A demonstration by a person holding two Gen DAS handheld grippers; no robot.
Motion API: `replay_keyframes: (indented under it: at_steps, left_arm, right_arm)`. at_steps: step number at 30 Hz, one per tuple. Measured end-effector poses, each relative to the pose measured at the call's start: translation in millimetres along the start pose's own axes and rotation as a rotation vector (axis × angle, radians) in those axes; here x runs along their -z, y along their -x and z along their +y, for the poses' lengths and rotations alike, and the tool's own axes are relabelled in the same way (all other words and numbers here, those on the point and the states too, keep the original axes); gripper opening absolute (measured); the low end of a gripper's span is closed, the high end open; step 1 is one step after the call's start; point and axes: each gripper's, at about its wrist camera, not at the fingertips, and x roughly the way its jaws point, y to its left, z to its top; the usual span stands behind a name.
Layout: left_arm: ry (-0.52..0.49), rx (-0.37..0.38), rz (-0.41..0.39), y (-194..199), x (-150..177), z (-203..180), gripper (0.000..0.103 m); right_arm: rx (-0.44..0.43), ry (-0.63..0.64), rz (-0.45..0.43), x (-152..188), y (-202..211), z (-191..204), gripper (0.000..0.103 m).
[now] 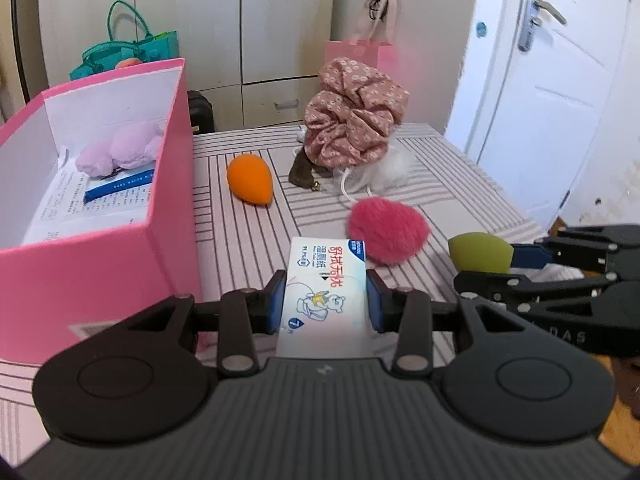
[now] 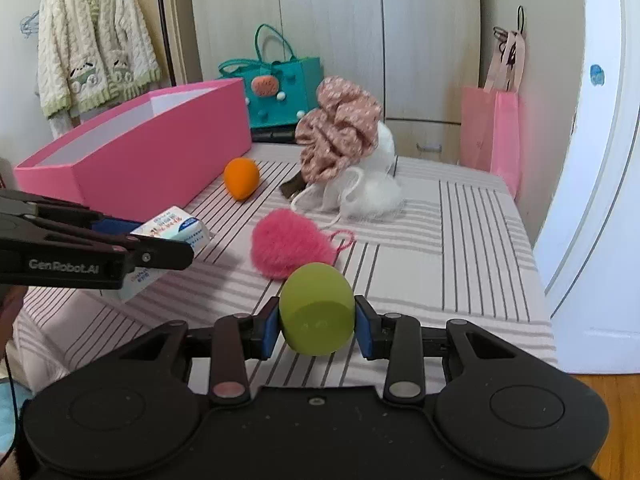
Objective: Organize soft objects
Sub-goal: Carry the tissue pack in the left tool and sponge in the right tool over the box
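- Left claw (image 1: 326, 300) clamps the tissue pack (image 1: 326, 280) just right of the pink box (image 1: 96, 264) (open-topped).
- Right claw (image 2: 316, 324) grips the green sponge (image 2: 316, 308), farther right of the box, near the pink pompom (image 2: 290, 246).

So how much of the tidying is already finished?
Done: a purple plush lies in the pink box. In hand: left claw grips a tissue pack, right claw a green sponge. Left: orange sponge, pink pompom, scrunchie.
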Motion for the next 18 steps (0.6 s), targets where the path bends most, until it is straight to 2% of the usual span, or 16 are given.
replay_keyframes:
  at_steps: [9, 13, 18]
  left_arm:
    - [-0.013, 0.026, 0.068, 30, 25, 10, 0.039]
    - [-0.038, 0.033, 0.117, 41, 32, 14, 0.039]
    - [-0.064, 0.017, 0.132, 60, 36, 21, 0.039]
  right_arm:
    - [-0.092, 0.026, 0.087, 12, 19, 15, 0.042]
    - [-0.163, 0.047, 0.096, 13, 32, 29, 0.042]
    - [-0.252, 0.075, 0.123, 9, 40, 51, 0.042]
